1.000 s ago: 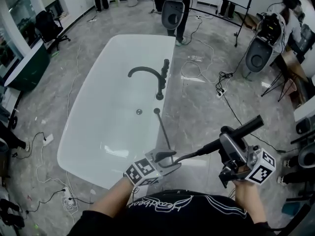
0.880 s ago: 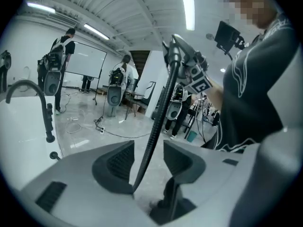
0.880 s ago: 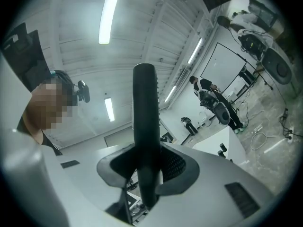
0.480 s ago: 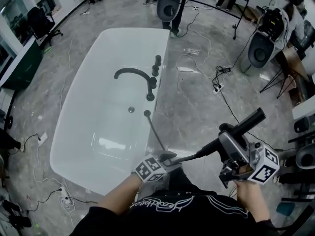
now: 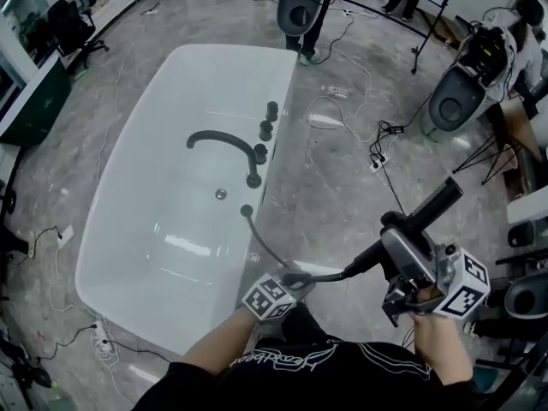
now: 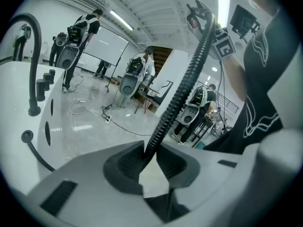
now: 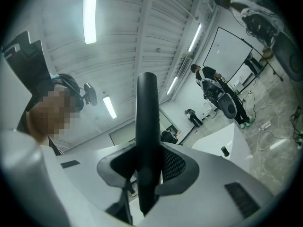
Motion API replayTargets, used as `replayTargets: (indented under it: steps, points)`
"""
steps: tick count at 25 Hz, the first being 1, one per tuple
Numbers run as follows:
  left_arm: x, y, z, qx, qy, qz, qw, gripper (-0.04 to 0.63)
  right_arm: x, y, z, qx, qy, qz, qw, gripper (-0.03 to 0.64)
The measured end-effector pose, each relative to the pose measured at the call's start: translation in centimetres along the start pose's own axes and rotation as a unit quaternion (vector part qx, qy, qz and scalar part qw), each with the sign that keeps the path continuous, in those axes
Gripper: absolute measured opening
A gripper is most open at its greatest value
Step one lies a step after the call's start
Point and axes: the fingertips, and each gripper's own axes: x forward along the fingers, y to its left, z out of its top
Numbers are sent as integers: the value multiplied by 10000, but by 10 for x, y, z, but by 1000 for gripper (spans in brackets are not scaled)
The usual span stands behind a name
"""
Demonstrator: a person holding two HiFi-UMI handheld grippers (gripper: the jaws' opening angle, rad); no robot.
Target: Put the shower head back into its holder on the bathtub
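The white bathtub (image 5: 128,229) stands on a grey marbled floor (image 5: 334,187) strewn with cables. A curved black faucet (image 5: 218,137) arches over its basin from the right-hand rim, and a row of black knobs (image 5: 268,120) sits on that rim just beyond the faucet's base. Nearer the person, a small round black fitting (image 5: 247,211) sits on the same rim, and the black ribbed hose (image 5: 261,242) comes out of it. The hose runs along the rim's edge toward the person, passes through the left tool (image 5: 295,278), then bends right and rises to the shower head (image 5: 441,199). The shower head is off the tub, held in the air over the floor to the tub's right, well apart from the fitting. It is a black rod that slants up and away from the person. The left tool's jaws are closing with the hose between them; in the left gripper view both dark pads lie against the ribbed hose where it enters the gap. The right tool (image 5: 396,236) is clamped on the shower head's shaft, which stands upright between its pads in the right gripper view and sticks out well past the jaw tips. Several people and tripod-mounted equipment stand on the floor beyond the tub.
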Motion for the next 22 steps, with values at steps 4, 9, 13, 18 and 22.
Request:
replayTargets:
  steps: [4, 9, 13, 18, 22]
  points:
    - [-16, 18, -16, -62, 162, 207, 9996, 64, 6, -30, -1, -399, 157, -399, 9983, 118]
    - [-58, 31, -29, -430, 33, 638, 9970, 63, -2, -73, -15, -710, 417, -990, 9917, 117]
    - [-97, 39, -28, -527, -193, 1110, 9922, 63, -2, -89, -35, -789, 696, -1217, 9870, 117]
    - [-159, 68, -6, -704, -529, 2011, 9756, 63, 12, -85, -52, -692, 832, -1075, 9883, 117]
    - [-206, 82, 24, -657, -832, 2554, 9610, 63, 20, -82, -55, -623, 815, -942, 9903, 115]
